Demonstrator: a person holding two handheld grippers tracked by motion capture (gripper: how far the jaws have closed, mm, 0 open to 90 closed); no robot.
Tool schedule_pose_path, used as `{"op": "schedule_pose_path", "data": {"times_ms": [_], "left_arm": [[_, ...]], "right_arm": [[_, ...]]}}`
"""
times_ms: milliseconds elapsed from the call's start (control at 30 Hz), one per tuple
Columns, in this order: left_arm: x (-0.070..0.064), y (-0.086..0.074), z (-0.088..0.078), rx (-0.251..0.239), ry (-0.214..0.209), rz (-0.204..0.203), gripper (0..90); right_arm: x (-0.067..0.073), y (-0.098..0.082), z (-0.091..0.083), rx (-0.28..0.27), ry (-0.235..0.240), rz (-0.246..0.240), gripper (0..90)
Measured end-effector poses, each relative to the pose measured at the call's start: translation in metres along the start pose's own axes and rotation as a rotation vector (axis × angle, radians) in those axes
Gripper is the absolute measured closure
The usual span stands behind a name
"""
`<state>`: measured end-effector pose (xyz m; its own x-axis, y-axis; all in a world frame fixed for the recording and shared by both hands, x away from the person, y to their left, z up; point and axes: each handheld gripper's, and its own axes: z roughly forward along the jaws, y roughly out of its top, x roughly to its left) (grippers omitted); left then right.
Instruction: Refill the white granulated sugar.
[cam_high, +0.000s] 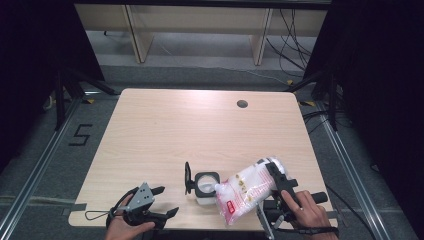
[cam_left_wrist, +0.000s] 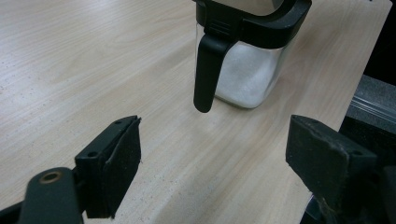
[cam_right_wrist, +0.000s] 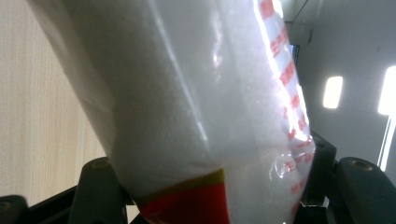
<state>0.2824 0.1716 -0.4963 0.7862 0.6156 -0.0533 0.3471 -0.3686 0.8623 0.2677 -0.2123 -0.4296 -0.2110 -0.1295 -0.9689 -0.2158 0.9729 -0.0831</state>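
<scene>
pouring step: right gripper (cam_high: 274, 186) clamped on tilted sugar bag (cam_high: 246, 189) over open jar (cam_high: 205, 186), left gripper (cam_high: 162, 201) jaws apart beside it; next, judged, tip further.

In the right gripper view the bag (cam_right_wrist: 187, 102) of white grains hides most of the right gripper (cam_right_wrist: 210, 186), and the top and bottom edges cut the bag off. In the left gripper view the jar (cam_left_wrist: 247, 70) loses its lid to the top edge. From above, the bag's print is too small to read.
</scene>
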Motion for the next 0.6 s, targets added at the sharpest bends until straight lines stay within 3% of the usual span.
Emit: {"op": "schedule_pose_path", "data": {"times_ms": [200, 600], "left_arm": [[-0.0008, -0.0003, 0.0004, -0.002, 0.001, -0.014, 17.6], [0.0008, -0.0002, -0.0004, 0.015, 0.009, 0.005, 17.6]], "right_arm": [[-0.0001, 0.0001, -0.0001, 0.001, 0.001, -0.001, 37.9], [-0.0011, 0.0003, -0.0002, 0.002, 0.002, -0.010, 38.0]]}}
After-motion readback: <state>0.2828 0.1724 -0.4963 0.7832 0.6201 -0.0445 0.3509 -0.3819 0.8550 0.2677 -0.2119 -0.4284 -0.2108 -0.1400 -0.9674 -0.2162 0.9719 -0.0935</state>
